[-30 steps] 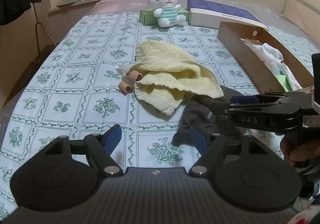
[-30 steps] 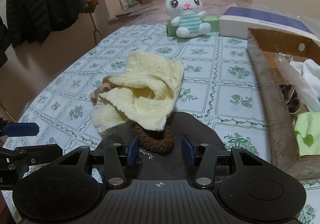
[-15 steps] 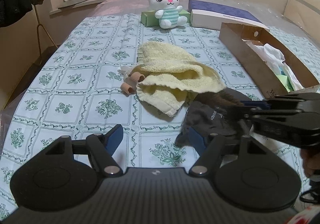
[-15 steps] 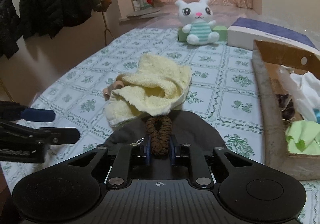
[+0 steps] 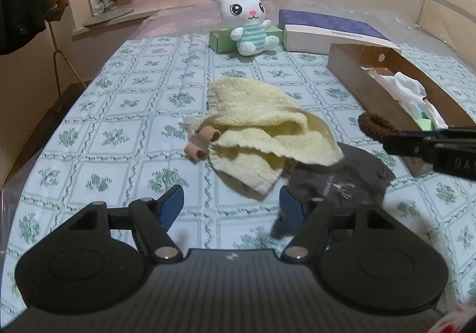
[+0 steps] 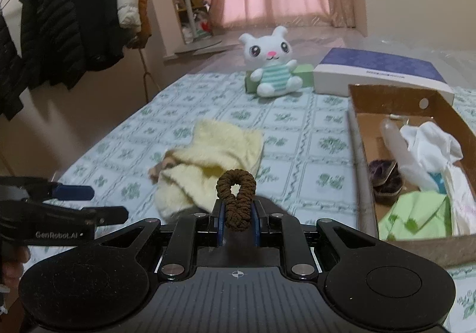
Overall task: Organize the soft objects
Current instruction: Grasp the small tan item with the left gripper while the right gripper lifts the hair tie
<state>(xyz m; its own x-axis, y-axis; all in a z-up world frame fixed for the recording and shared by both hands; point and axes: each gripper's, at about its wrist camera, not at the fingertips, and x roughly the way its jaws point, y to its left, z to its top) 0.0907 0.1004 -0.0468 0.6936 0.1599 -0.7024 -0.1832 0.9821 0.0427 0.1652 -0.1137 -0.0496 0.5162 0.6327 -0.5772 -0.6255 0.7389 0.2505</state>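
Note:
My right gripper [image 6: 237, 215] is shut on a brown hair scrunchie [image 6: 236, 199] and holds it above the table; the scrunchie also shows in the left wrist view [image 5: 375, 126], pinched at the tip of the right gripper. My left gripper [image 5: 231, 204] is open and empty, low over the tablecloth. A yellow towel [image 5: 264, 130] lies crumpled mid-table over a beige tube bandage [image 5: 198, 142]. A dark grey cloth [image 5: 342, 181] lies just right of the towel. A brown cardboard box [image 6: 395, 113] at the right holds white and green soft items.
A white plush bunny [image 5: 248, 25] sits at the far end against a green box [image 5: 221, 38]. A white and purple flat box [image 5: 330, 31] lies beside it. Coats hang on a rack [image 6: 68, 26] at the left. The table edge [image 5: 35, 154] runs along the left.
My right gripper shut on the brown scrunchie, then lifted it off the dark grey cloth and up beside the cardboard box. My left gripper stayed open and pulled back slightly.

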